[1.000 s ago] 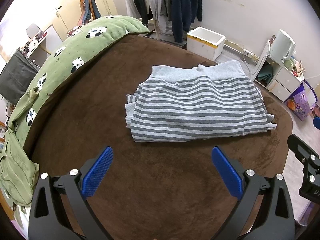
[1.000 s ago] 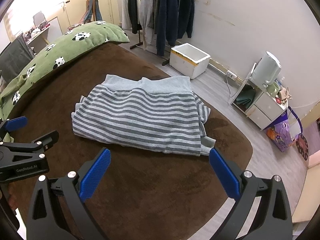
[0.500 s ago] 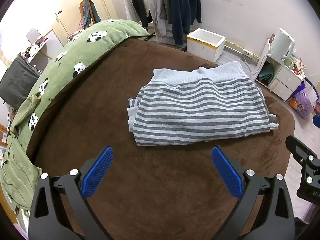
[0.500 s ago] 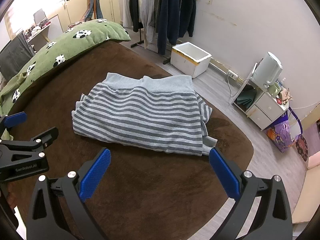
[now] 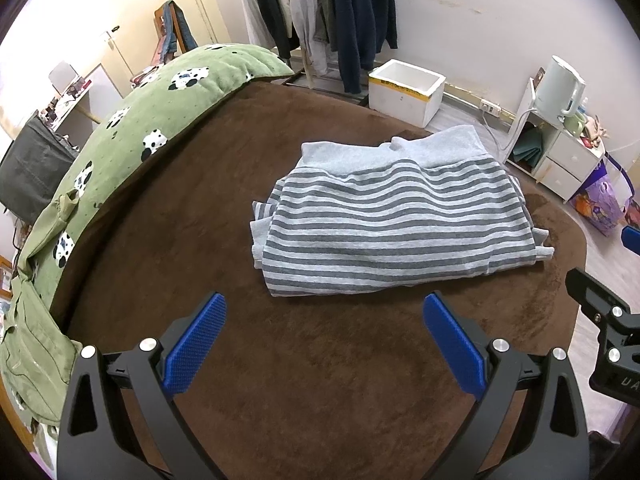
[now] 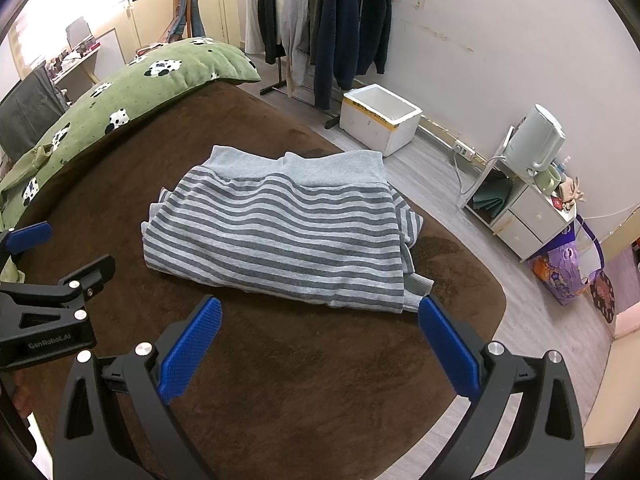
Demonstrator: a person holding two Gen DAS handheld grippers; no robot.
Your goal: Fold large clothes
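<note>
Left wrist: striped garment (image 5: 396, 224) folded; green quilt (image 5: 132, 132) beside.

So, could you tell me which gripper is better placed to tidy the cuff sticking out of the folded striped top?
Probably the right gripper: the protruding cuff lies just beside its open fingers, while the left gripper faces the opposite end of the striped top.

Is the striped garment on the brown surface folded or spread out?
Folded. The striped garment lies as a compact rectangle with layered edges at its sides, plain grey band on top at the far edge.
</note>
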